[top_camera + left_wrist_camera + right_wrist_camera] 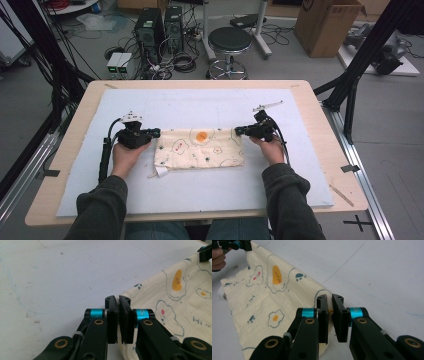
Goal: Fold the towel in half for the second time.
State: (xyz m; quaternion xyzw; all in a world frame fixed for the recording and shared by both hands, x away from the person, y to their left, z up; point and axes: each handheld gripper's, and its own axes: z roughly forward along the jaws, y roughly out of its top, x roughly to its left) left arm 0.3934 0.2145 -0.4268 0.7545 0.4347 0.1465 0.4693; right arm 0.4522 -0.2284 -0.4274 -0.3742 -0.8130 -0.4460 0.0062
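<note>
Cream printed cloth (199, 148) lies flat mid-mat, long axis left–right; left gripper (154, 133) and right gripper (239, 131) pinch its far corners, jaws clamped; bare white mat (200, 105) surrounds it.

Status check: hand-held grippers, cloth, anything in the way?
Left hand-held gripper and right hand-held gripper shut on far corners of cream printed cloth. Cloth folded flat. Nothing obstructing.

My right gripper (330, 315): black jaws with teal collars, clamped on the near corner of a cream cotton cloth printed with fried eggs and paw marks (265, 302). Cloth lies on a white foam mat (372, 272). My left gripper (235, 244) pinches the far corner, top left.
</note>
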